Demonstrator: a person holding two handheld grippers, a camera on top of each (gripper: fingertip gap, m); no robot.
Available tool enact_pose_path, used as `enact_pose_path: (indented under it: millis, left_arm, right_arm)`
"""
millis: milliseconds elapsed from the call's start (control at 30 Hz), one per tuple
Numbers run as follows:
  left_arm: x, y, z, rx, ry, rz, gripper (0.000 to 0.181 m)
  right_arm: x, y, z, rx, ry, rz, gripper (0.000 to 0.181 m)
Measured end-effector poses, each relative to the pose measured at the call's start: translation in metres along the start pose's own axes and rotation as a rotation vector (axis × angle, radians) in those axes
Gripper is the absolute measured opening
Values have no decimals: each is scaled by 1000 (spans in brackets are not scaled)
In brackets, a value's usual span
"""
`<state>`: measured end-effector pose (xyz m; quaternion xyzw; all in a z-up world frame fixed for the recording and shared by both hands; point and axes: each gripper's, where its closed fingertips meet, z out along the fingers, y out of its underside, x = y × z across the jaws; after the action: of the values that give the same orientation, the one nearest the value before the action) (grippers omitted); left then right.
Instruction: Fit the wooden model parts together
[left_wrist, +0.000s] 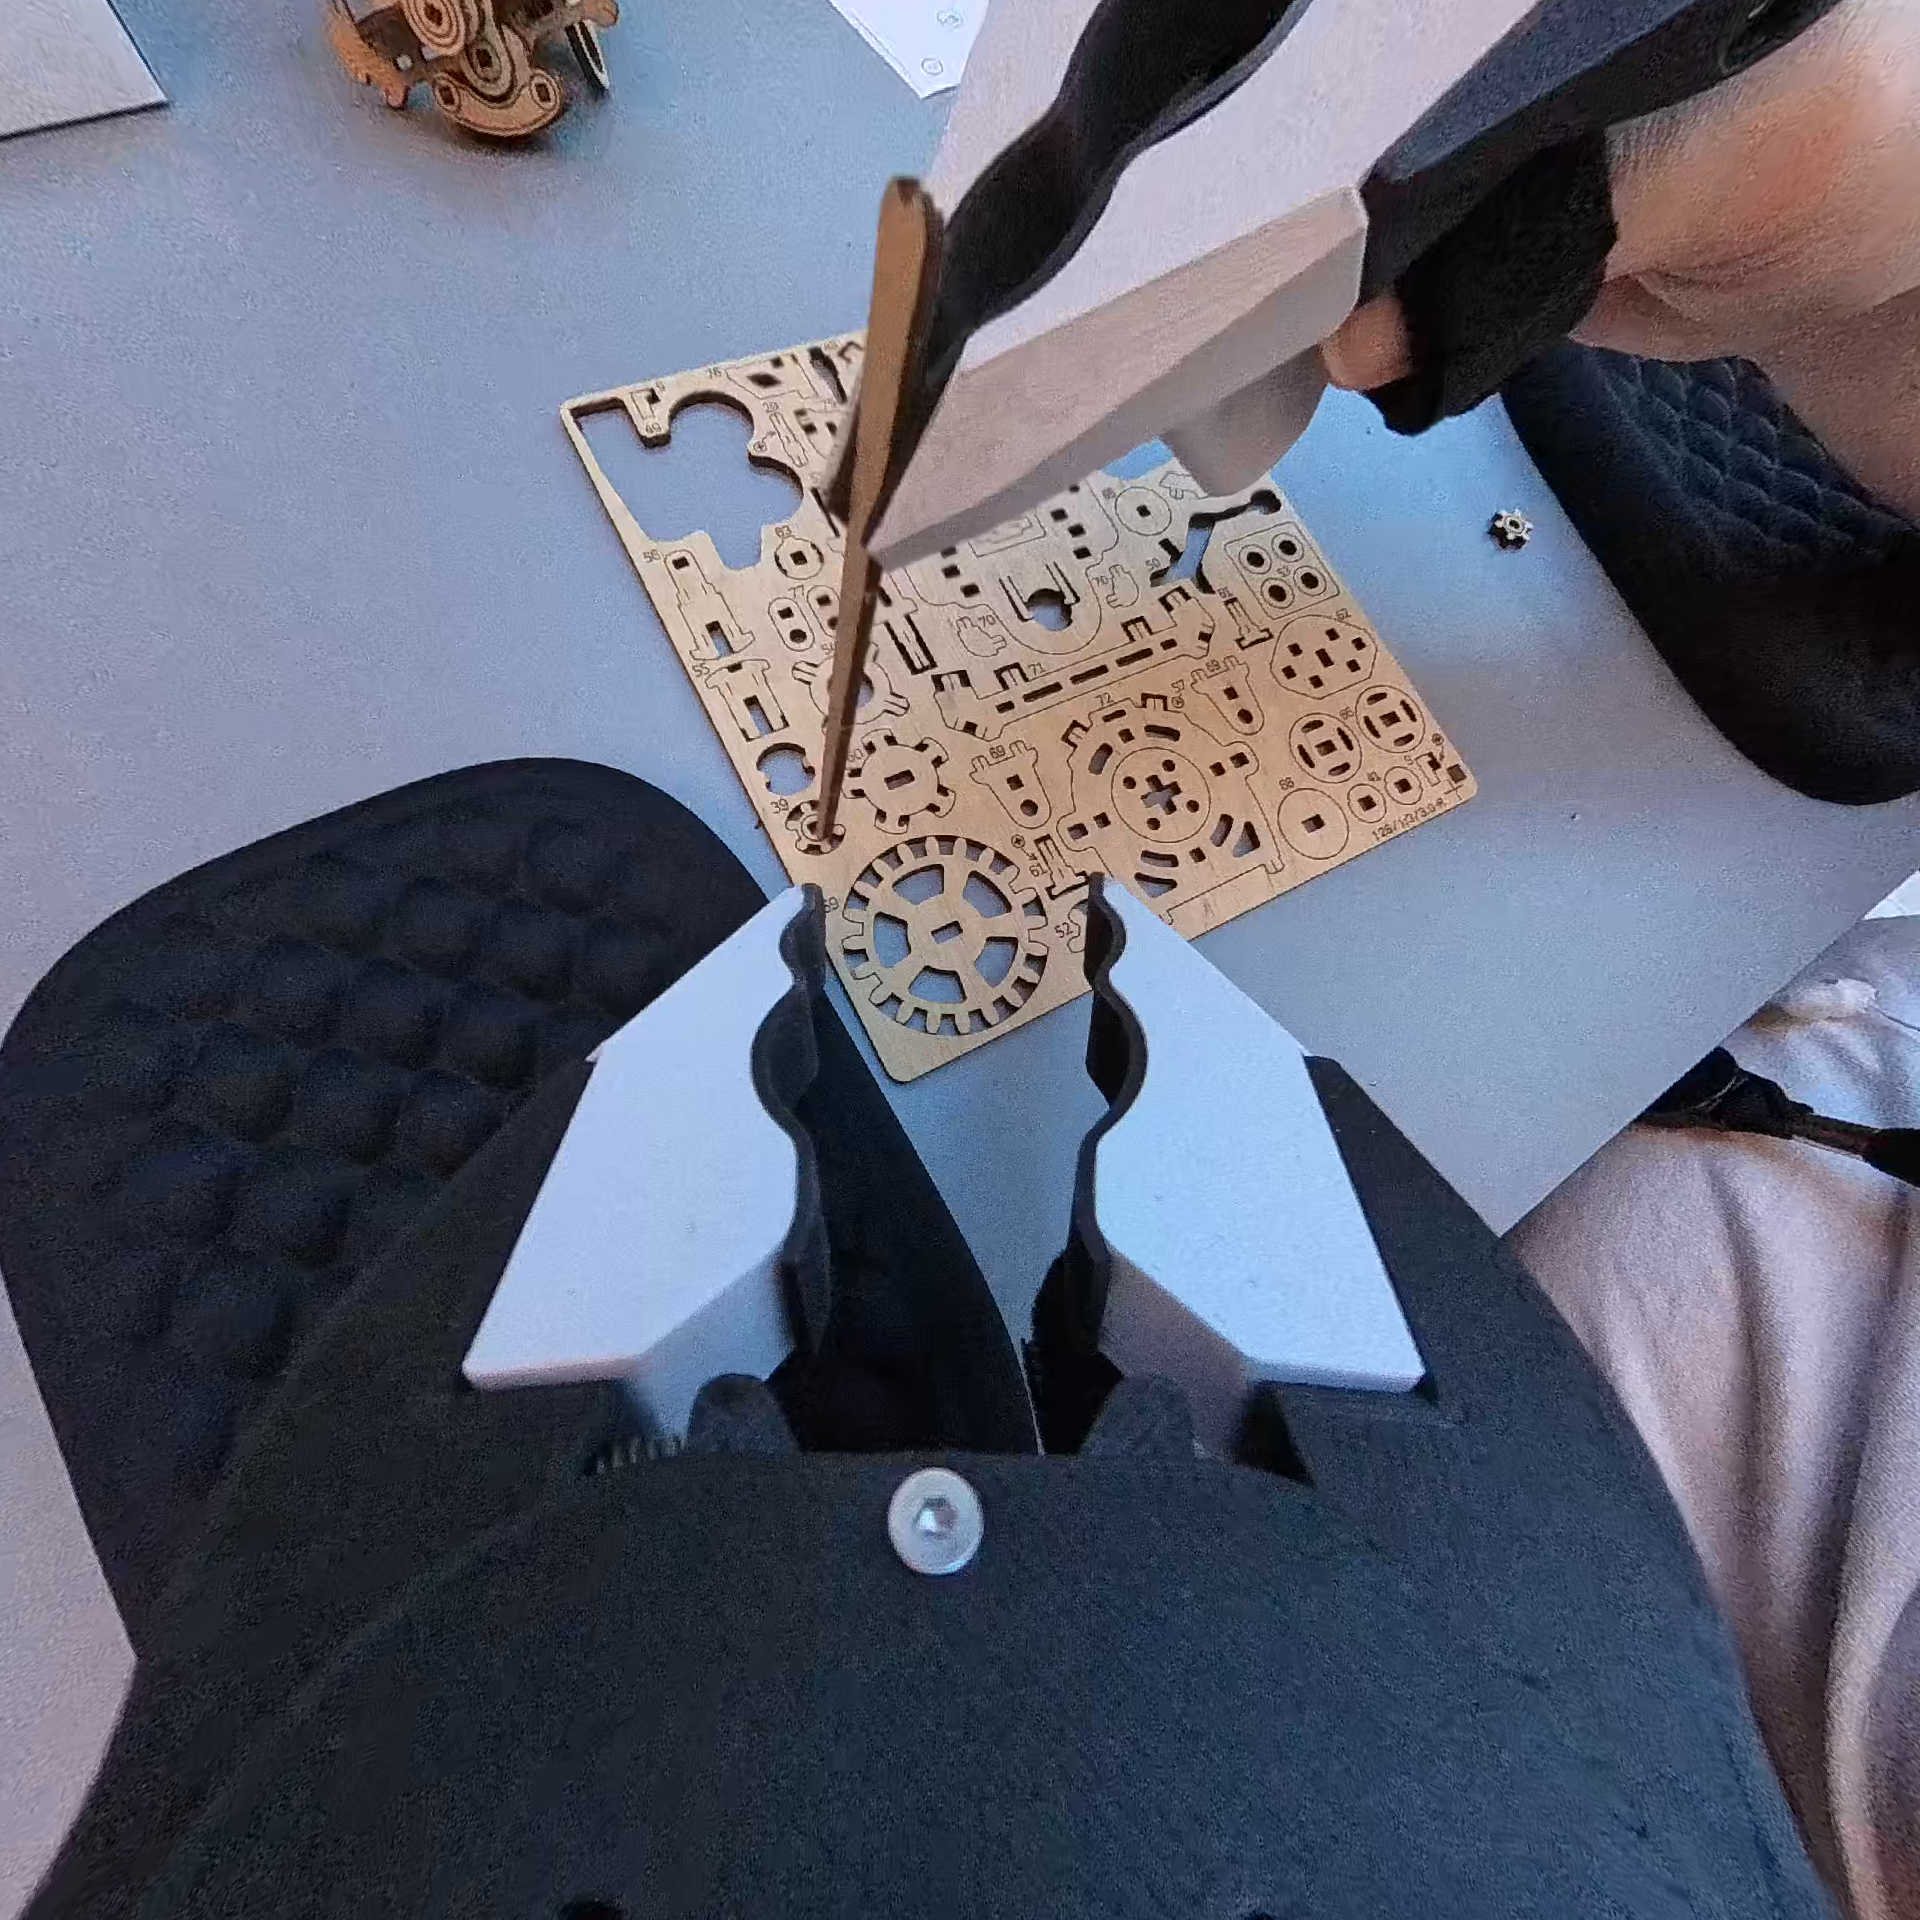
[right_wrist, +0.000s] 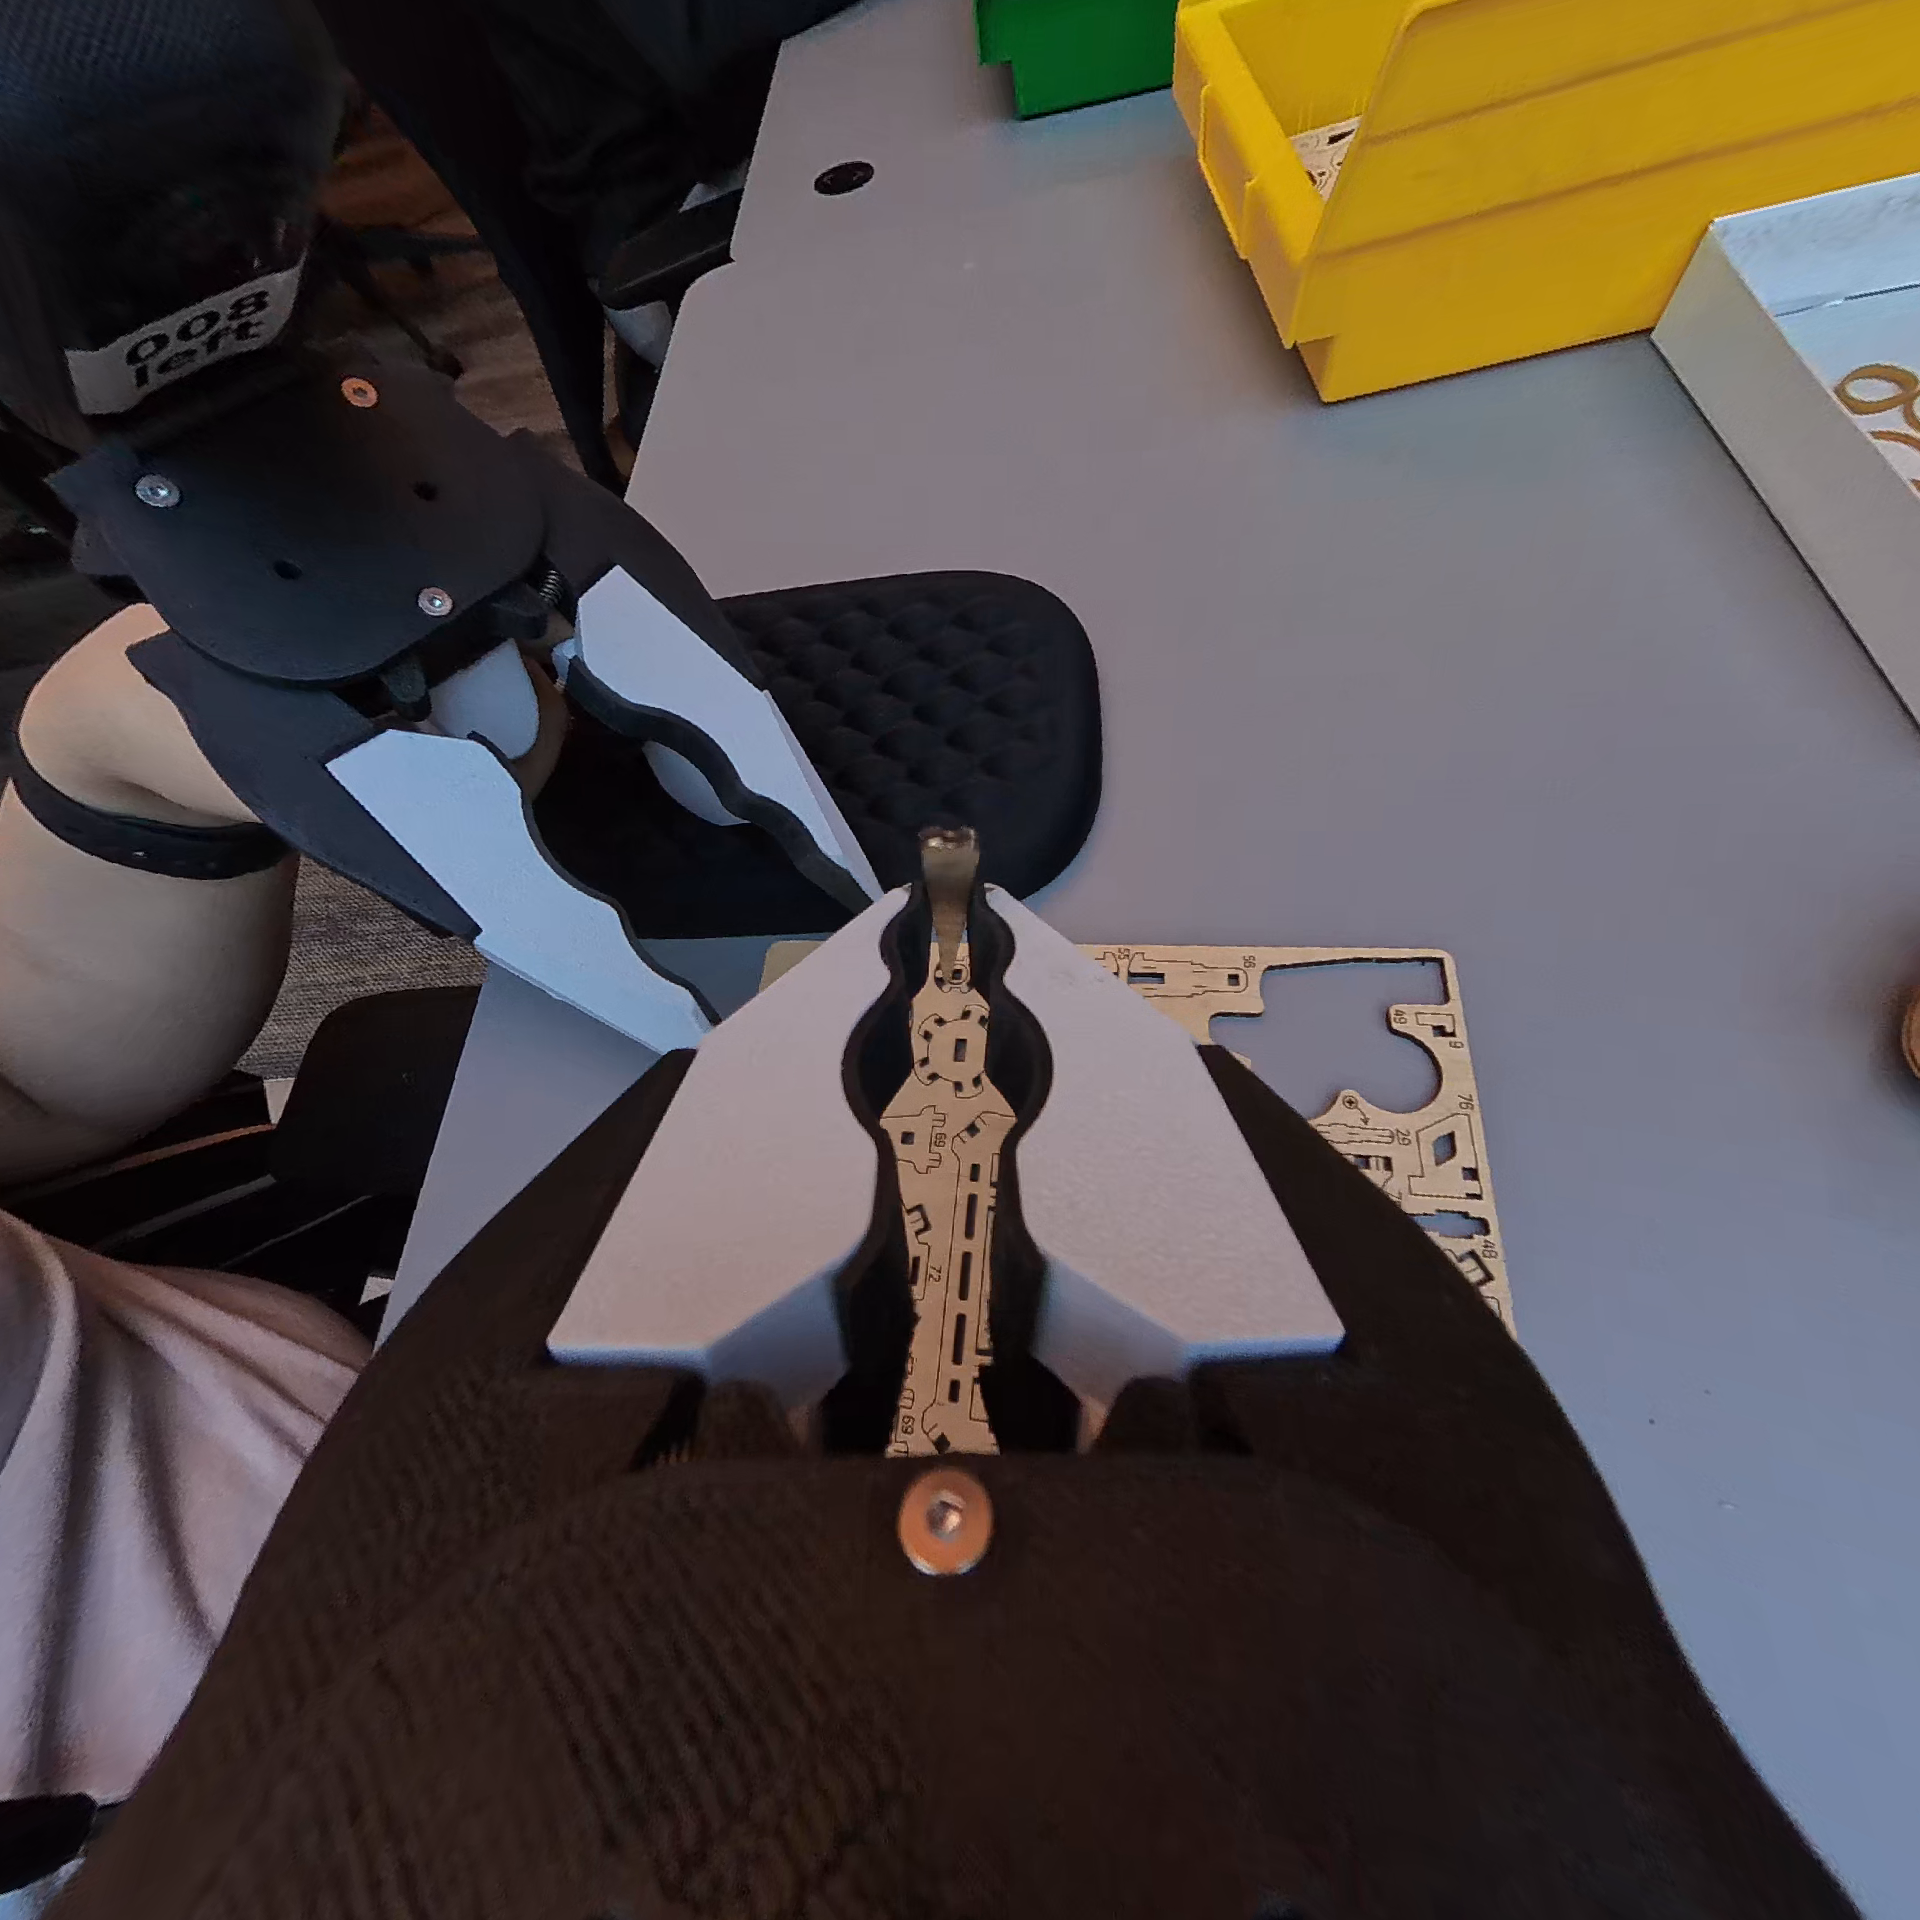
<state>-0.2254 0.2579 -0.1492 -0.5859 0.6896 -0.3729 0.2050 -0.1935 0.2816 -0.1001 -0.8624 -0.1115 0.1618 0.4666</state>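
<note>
A flat wooden sheet (left_wrist: 1039, 717) of laser-cut model parts lies on the grey table; it also shows in the right wrist view (right_wrist: 1340, 1049). My right gripper (right_wrist: 948, 909) is shut on a thin pointed wooden stick (right_wrist: 948, 873). In the left wrist view this gripper (left_wrist: 878, 535) comes in from the upper right, and the stick (left_wrist: 868, 499) slants down with its tip on a small round part (left_wrist: 819, 831) at the sheet's near-left edge. My left gripper (left_wrist: 951, 899) is open and empty, hovering just above the sheet's near corner over a large cut gear (left_wrist: 943, 932).
An assembled wooden model (left_wrist: 468, 62) stands at the far left. A tiny loose gear (left_wrist: 1512, 527) lies right of the sheet. Black quilted pads (left_wrist: 364, 987) (left_wrist: 1714, 582) flank the sheet. A yellow bin (right_wrist: 1507, 187), a green bin (right_wrist: 1070, 52) and a white box (right_wrist: 1818, 416) stand far off. Across from one pair of fingers to the other is roughly 6 cm. The tiny loose gear (left_wrist: 1512, 527) is about equally far from each gripper, around 20 cm.
</note>
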Motion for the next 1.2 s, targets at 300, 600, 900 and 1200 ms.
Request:
enact_pose_path:
  millis: [300, 600, 900, 1200]
  left_arm:
    - [0, 1, 0, -4, -1, 4, 49]
    - [-1, -2, -2, 24, 16, -32, 48]
    - [4, -8, -7, 72, 124, -105, 55]
    - [24, -4, -17, 37, 150, -54, 51]
  right_arm:
    - [1, 0, 3, -44, -2, -41, 6]
    - [-13, -5, 20, -231, 37, -193, 5]
    - [-12, -19, -44, 226, -127, 67, 5]
    - [-16, 5, -9, 16, -58, -89, 6]
